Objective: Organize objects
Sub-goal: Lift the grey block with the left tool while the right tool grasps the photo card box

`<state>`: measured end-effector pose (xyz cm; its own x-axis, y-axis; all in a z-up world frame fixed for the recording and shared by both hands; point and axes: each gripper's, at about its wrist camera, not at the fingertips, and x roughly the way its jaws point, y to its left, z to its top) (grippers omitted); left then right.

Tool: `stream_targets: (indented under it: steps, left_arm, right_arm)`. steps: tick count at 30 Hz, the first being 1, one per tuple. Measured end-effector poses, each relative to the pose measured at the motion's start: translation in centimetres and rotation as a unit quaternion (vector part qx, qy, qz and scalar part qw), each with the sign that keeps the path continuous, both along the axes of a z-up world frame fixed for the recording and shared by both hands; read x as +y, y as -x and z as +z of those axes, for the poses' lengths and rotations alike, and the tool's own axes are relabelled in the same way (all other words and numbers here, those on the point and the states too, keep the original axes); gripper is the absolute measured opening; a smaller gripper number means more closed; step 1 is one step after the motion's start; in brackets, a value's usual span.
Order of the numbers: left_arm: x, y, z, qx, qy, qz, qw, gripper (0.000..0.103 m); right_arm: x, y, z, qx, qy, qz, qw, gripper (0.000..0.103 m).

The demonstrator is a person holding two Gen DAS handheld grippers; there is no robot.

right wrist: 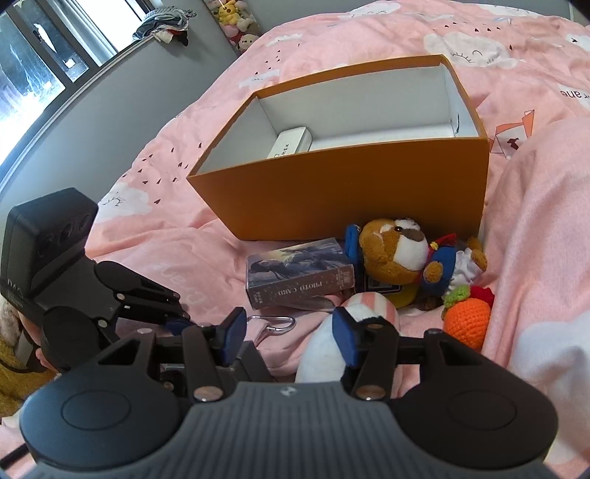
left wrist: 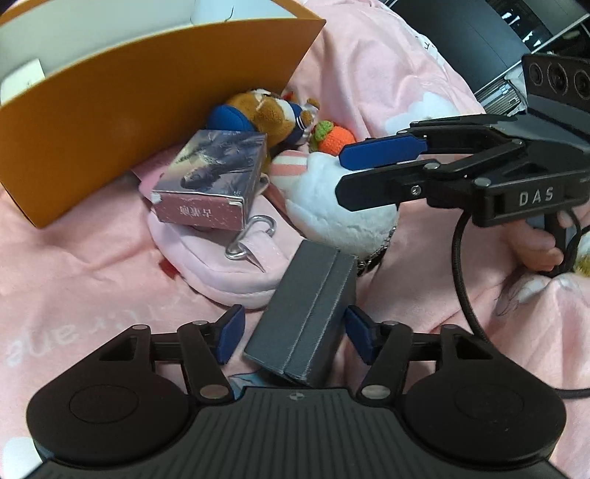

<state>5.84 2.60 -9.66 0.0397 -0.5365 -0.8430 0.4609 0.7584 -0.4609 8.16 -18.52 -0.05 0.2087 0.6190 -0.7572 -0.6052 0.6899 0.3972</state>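
My left gripper (left wrist: 295, 331) is open, its blue pads standing either side of a grey box (left wrist: 306, 317) that lies on the pink pouch (left wrist: 236, 272); neither pad presses on it. My right gripper (left wrist: 341, 173) (right wrist: 291, 333) is open above a white plush (left wrist: 332, 210) (right wrist: 320, 353), which lies by its right finger. A photo card box (left wrist: 210, 180) (right wrist: 298, 276), a brown bear plush (left wrist: 265, 114) (right wrist: 402, 254) and an orange crocheted fruit (left wrist: 335, 140) (right wrist: 466, 320) lie before the open orange box (left wrist: 110, 121) (right wrist: 343, 199). A white case (right wrist: 291, 143) rests inside it.
Everything lies on rumpled pink bedding (right wrist: 184, 228) that rises in a fold at the right (right wrist: 545, 221). A metal clip (left wrist: 250, 235) (right wrist: 276, 326) hangs off the pouch. A hand (left wrist: 542, 239) holds the right gripper's handle. A window and a ledge with soft toys (right wrist: 236, 18) are behind.
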Motion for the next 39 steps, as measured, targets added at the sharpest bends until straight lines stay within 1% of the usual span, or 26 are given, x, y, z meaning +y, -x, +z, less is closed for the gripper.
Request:
stream_targets:
  steps: [1, 3, 5, 8, 11, 13, 14, 16, 17, 18, 21, 23, 25, 29, 31, 32, 34, 36, 37, 39]
  left_arm:
    - [0.0, 0.1, 0.2, 0.0, 0.001, 0.003, 1.0, 0.062]
    - [0.2, 0.6, 0.5, -0.004, -0.003, 0.015, 0.9999, 0.06]
    - [0.3, 1.1, 1.0, -0.006, -0.002, 0.03, 0.9995, 0.054]
    - [0.8, 1.9, 2.0, -0.009, 0.004, 0.061, 0.9981, 0.047]
    - [1.3, 2.3, 3.7, -0.027, 0.016, 0.095, 0.995, 0.04]
    - [2.0, 2.8, 4.8, -0.04, 0.028, 0.121, 0.9914, 0.038]
    - [2.5, 3.0, 5.4, -0.05, 0.034, 0.136, 0.9889, 0.038]
    - [3.5, 3.3, 6.7, -0.072, 0.049, 0.167, 0.982, 0.038]
    - [4.1, 3.4, 7.4, -0.086, 0.054, 0.186, 0.9772, 0.038]
    - [4.5, 3.5, 7.9, -0.101, 0.055, 0.203, 0.9725, 0.038]
    - [6.1, 3.3, 9.2, -0.142, 0.049, 0.256, 0.9548, 0.038]
    - [6.9, 2.9, 9.5, -0.158, 0.048, 0.285, 0.9441, 0.038]
    - [7.4, 2.5, 9.6, -0.169, 0.038, 0.306, 0.9361, 0.038]
    - [7.7, 1.4, 8.9, -0.178, 0.017, 0.328, 0.9276, 0.038]
    - [7.5, 0.8, 8.2, -0.177, 0.001, 0.334, 0.9257, 0.038]
    - [7.0, 0.4, 7.8, -0.18, -0.014, 0.333, 0.9255, 0.038]
    - [6.6, 0.6, 7.2, -0.186, -0.039, 0.326, 0.9262, 0.038]
    - [6.2, 0.6, 6.6, -0.187, -0.056, 0.323, 0.9262, 0.038]
    - [6.1, 0.4, 6.3, -0.186, -0.061, 0.321, 0.9268, 0.038]
    - [5.7, 0.3, 5.7, -0.185, -0.068, 0.318, 0.9275, 0.038]
  right_arm:
    - [0.0, 0.0, 0.0, 0.001, 0.001, -0.001, 1.0, 0.054]
    - [0.0, -0.1, 0.0, 0.003, 0.0, -0.002, 1.0, 0.054]
    - [0.2, -0.2, 0.0, 0.009, -0.002, -0.004, 1.0, 0.054]
    - [0.5, -0.3, 0.3, 0.017, -0.001, -0.008, 1.0, 0.054]
    - [0.7, -1.2, 0.5, 0.051, -0.012, -0.025, 0.998, 0.054]
    - [0.8, -2.4, 0.6, 0.079, -0.019, -0.048, 0.996, 0.058]
    - [0.8, -3.1, 0.5, 0.098, -0.025, -0.064, 0.993, 0.063]
    - [0.7, -4.7, 0.1, 0.136, -0.035, -0.096, 0.985, 0.068]
    - [0.7, -5.4, -0.3, 0.155, -0.036, -0.113, 0.981, 0.069]
    - [0.8, -6.0, -0.7, 0.171, -0.032, -0.124, 0.977, 0.069]
    - [1.7, -7.4, -1.9, 0.2, -0.011, -0.138, 0.97, 0.069]
    - [2.1, -8.0, -2.9, 0.224, -0.003, -0.142, 0.964, 0.069]
    - [2.5, -8.6, -4.0, 0.25, -0.002, -0.144, 0.957, 0.069]
    - [3.2, -9.2, -5.2, 0.275, 0.002, -0.15, 0.95, 0.069]
    - [3.7, -9.3, -6.0, 0.288, 0.005, -0.151, 0.945, 0.069]
    - [3.9, -9.3, -6.4, 0.295, 0.005, -0.151, 0.944, 0.069]
    - [4.4, -9.1, -6.7, 0.289, 0.013, -0.153, 0.945, 0.067]
    - [4.6, -8.9, -6.5, 0.278, 0.024, -0.156, 0.948, 0.056]
    - [4.6, -8.7, -6.3, 0.271, 0.025, -0.155, 0.95, 0.055]
    - [4.5, -8.3, -6.0, 0.261, 0.022, -0.154, 0.953, 0.05]
